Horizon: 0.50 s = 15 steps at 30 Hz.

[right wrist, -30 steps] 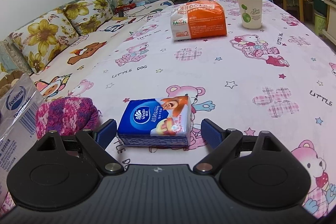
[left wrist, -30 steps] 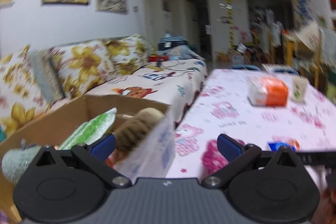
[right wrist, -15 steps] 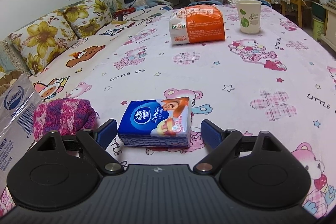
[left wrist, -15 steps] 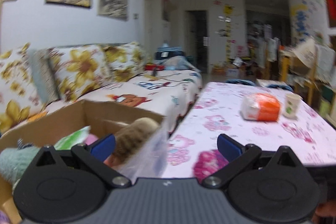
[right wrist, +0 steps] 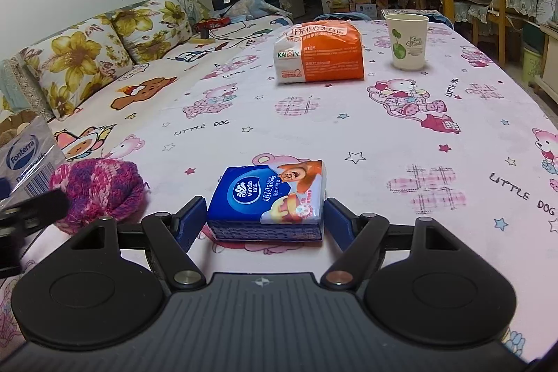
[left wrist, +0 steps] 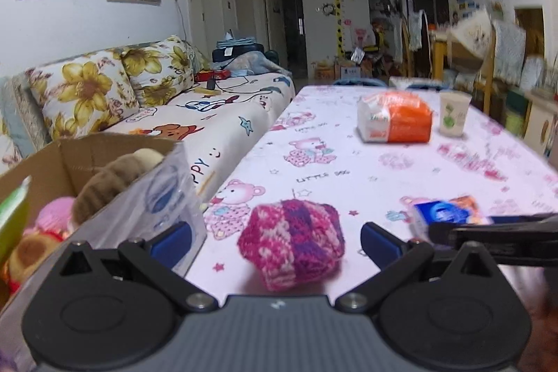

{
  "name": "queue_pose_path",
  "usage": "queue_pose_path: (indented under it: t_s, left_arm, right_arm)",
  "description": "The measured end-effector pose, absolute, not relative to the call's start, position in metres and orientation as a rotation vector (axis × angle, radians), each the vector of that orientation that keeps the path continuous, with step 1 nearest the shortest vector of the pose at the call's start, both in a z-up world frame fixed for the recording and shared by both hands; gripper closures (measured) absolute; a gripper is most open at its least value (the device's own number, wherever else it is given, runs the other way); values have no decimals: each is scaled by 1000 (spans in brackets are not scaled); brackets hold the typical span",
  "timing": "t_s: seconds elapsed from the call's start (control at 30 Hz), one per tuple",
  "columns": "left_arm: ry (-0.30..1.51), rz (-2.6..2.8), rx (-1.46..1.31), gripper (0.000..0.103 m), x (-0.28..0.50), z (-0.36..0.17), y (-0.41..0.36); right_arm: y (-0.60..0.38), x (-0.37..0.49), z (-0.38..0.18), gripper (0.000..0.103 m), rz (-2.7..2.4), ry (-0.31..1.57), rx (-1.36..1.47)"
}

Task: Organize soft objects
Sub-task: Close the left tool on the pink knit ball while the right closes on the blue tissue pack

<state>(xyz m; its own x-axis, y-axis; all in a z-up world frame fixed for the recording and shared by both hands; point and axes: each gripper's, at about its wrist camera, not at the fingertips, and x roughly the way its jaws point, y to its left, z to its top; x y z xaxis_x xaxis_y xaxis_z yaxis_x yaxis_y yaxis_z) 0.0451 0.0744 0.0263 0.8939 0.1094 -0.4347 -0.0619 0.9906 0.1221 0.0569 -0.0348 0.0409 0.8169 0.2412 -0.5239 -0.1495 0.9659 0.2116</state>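
Since a sec ago the left gripper (left wrist: 275,237) has swung off the cardboard box (left wrist: 73,159) & dipped toward the table; the pink knit ball (left wrist: 292,242), not in its view before, now sits dead ahead at 12 o'clock between its wide-open fingers, no pad touching it. Right gripper (right wrist: 263,215) barely shifted, but its jaws are closing w/ the blue tissue pack (right wrist: 270,196) between them; in the right wrist view the left pad looks at or just off the pack's side, a thin gap shows on the right, so not gripped yet.

Key relation: the pack lies flat, long axis running roughly 12–6 from the right fingers, so they close across its short width. The knit ball is roundish, no clear axis. Each hand is nearer its own item: ball at approx 9 o'clock of the pack, just beside the box's plastic-wrapped wall. Box, at 9–10 o'clock of the left gripper, already holds plush toys (left wrist: 115,180).

Surface: table under a pink teddy-print cloth (right wrist: 383,135). Further off at 12–1 o'clock, an orange tissue bag (right wrist: 319,53) & a paper cup (right wrist: 407,40), well apart from both grippers. Sofa w/ flowered cushions (right wrist: 80,65) along the left; cluttered room beyond.
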Motion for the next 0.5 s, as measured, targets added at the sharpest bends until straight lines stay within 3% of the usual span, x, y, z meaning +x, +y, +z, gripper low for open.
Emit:
queue_pose_path:
  t_s: [0.37,0.43,0.5]
  left_arm:
    - [539,68,10,2,76,10,84]
    - [555,69,12,16,80,9,85]
    - [581,50,-30,22,82,7,89]
  right_arm:
    - [-32,52,41,11,223,591,180]
    - [-32,52,41,11,227,592,180]
    - [-32,52,42,11,232,591,175]
